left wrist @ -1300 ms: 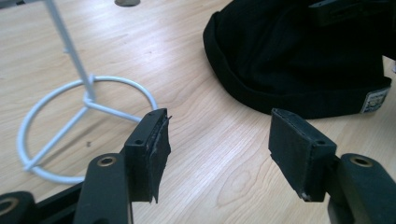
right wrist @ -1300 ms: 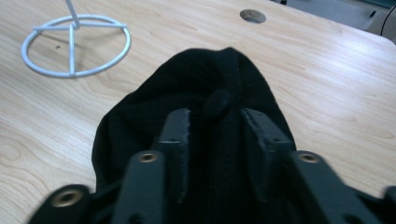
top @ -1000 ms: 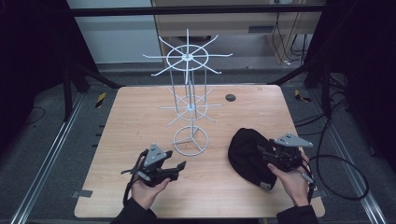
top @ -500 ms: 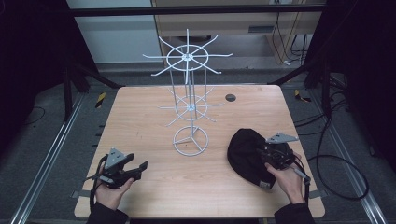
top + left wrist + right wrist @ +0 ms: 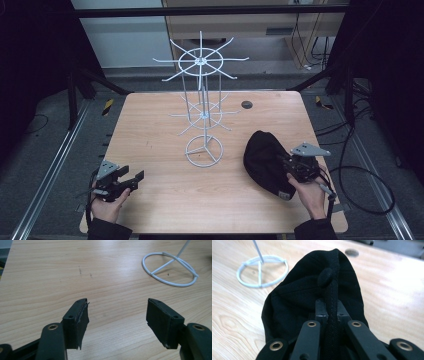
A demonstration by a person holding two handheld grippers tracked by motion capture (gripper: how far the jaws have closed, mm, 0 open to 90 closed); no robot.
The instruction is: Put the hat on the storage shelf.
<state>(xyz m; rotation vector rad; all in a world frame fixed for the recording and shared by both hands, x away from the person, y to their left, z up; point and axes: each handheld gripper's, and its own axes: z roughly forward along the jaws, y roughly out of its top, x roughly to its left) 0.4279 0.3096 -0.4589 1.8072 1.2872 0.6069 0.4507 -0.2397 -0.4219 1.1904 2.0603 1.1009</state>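
Left hand at the table's near left corner holds the left gripper low over the table, pointing toward the far right, jaws wide apart with nothing between them. Right hand near the near right corner holds the right gripper pointing left, jaws pinched tight on a fold of black fabric. Both forearms enter over the near edge.
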